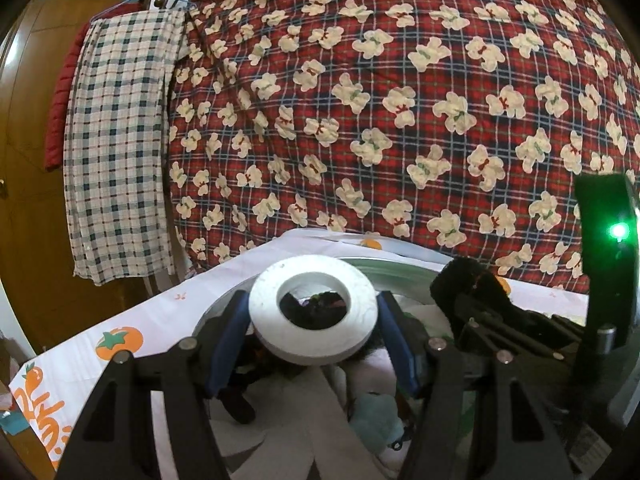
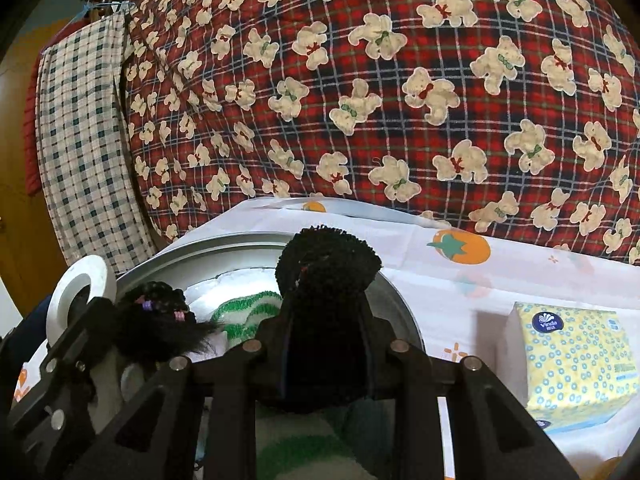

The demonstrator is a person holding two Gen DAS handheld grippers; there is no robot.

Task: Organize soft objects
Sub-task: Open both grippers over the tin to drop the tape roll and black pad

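The left claw (image 1: 314, 328) is clamped on a white foam ring (image 1: 313, 312); the right claw (image 2: 326, 344) is clamped on a black fuzzy cloth (image 2: 328, 268). Both hover over the round metal basin (image 2: 396, 304) on the fruit-print surface (image 2: 480, 280), near a yellow tissue pack (image 2: 576, 364).

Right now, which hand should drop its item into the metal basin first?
Probably the right: its jaws grip the black fuzzy item just inside the metal basin rim. The left holds the white ring above the pile too.
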